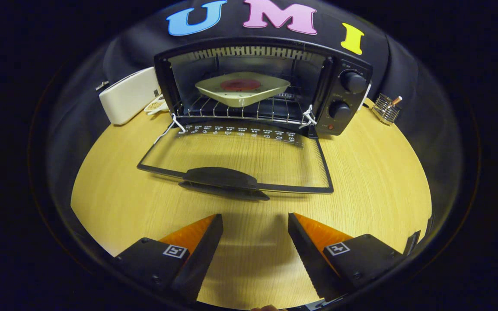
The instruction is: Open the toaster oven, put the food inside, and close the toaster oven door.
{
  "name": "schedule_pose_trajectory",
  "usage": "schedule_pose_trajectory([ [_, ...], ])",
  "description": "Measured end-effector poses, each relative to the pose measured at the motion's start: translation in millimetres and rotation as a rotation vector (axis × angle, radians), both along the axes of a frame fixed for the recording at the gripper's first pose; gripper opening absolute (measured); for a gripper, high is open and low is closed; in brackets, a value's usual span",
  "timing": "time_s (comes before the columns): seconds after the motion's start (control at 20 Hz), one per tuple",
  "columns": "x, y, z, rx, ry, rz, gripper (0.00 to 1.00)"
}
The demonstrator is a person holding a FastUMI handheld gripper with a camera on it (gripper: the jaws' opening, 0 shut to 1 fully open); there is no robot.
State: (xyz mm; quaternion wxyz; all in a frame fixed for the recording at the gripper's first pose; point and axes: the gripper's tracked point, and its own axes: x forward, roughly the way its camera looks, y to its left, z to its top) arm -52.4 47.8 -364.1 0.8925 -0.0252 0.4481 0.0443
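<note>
Wooden table [361, 172] under dim light, with a black toaster oven [262, 88] at its far side. Its glass door [240, 162] hangs fully open, lying flat toward the gripper [255, 224], handle [221, 178] nearest. Inside, on the wire rack [240, 110], sits a pale square plate [242, 88] holding a round dark-red piece of food [240, 84]. The gripper's fingers stand apart and hold nothing — the door handle lies just ahead of them
</note>
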Motion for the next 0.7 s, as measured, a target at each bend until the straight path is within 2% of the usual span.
schedule_pose_trajectory([
  [0.3,23.4,11.1,-3.3,0.036,0.004,-0.038,0.99],
  [0.45,30.1,12.1,-2.0,0.025,0.005,-0.015,0.99],
  [0.6,30.3,8.7,1.5,0.055,0.006,-0.030,0.99],
  [0.7,31.1,9.0,11.5,0.046,-0.021,0.001,0.99],
])
